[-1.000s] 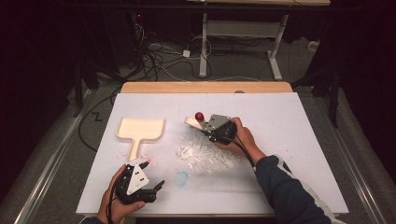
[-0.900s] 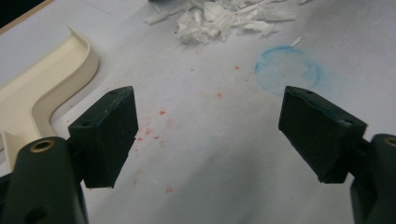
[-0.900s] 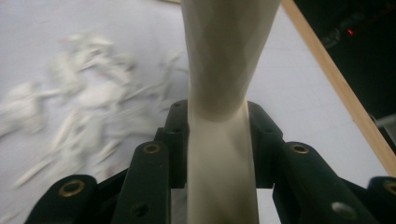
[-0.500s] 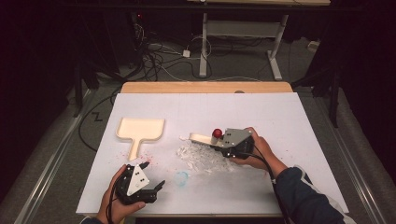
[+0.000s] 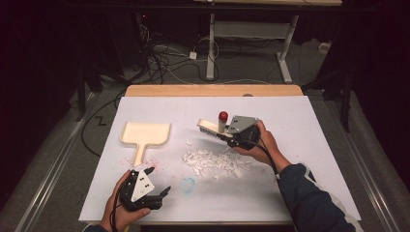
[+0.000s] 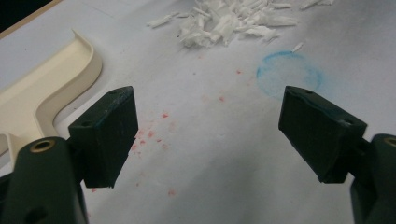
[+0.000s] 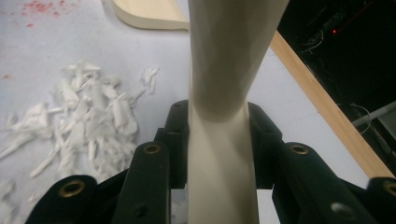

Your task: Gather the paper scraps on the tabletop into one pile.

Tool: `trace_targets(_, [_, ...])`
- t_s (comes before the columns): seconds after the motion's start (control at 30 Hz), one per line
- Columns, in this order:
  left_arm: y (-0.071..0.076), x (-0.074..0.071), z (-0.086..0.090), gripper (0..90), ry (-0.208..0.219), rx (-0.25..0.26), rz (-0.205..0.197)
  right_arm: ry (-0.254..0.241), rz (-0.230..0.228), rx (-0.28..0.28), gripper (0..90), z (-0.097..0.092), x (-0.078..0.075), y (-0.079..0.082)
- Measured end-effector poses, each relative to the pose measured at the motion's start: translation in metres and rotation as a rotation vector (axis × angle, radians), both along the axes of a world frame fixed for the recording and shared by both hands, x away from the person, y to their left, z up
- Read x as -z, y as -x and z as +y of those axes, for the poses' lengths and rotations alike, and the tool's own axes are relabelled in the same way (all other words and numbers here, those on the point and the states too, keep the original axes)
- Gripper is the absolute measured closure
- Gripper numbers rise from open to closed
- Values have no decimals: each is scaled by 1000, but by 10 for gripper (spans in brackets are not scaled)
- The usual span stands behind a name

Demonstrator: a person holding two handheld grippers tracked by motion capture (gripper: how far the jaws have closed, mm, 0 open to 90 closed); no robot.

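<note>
A cream brush [image 5: 211, 127] with a red knob [image 5: 223, 116] is held above the white sheet, just beyond a pile of white paper shreds [image 5: 215, 162]. My right gripper [image 5: 232, 137] is shut on the brush's handle [image 7: 222, 140], which runs up between its jaws. The shreds [image 7: 88, 116] lie to the left of the handle in the right gripper view. A cream dustpan [image 5: 145, 135] lies flat at the left. My left gripper [image 5: 155, 182] rests near the front edge, open with nothing between its pads [image 6: 109, 133]. The dustpan's rim [image 6: 70, 79] sits ahead to its left.
A white sheet [image 5: 309, 145] covers the table, and a wooden edge [image 5: 212, 90] runs along the far side. A blue ring mark [image 6: 289, 74] and red specks [image 6: 154, 133] stain the sheet near my left gripper. Cables and a desk frame [image 5: 246, 34] stand on the floor beyond.
My right gripper carried the brush rightward and nearer, then back a little toward the far side. The left gripper has stayed put and open.
</note>
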State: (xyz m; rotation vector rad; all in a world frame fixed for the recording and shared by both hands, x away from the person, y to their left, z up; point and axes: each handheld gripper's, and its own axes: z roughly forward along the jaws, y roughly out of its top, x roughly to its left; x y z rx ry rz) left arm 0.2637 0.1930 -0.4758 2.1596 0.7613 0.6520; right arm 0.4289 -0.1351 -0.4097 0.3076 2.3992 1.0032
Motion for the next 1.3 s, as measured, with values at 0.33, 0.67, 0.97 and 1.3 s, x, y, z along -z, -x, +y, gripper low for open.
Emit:
trace_targets(0.33, [0,1,-1,185,-12,12,-1,34,-9,10,682,37,9,-18])
trace_targets(0.67, [0,1,2,185,4,10,2,103,25,-127,682,66,22,-11])
trace_targets(0.97, [1,1,2,185,1,9,3,127,83,-270,683,53,15,-2])
trace_targets(1.3, [1,0,-1,186,-7,13,4,51,8,-238,683,15,-14,13])
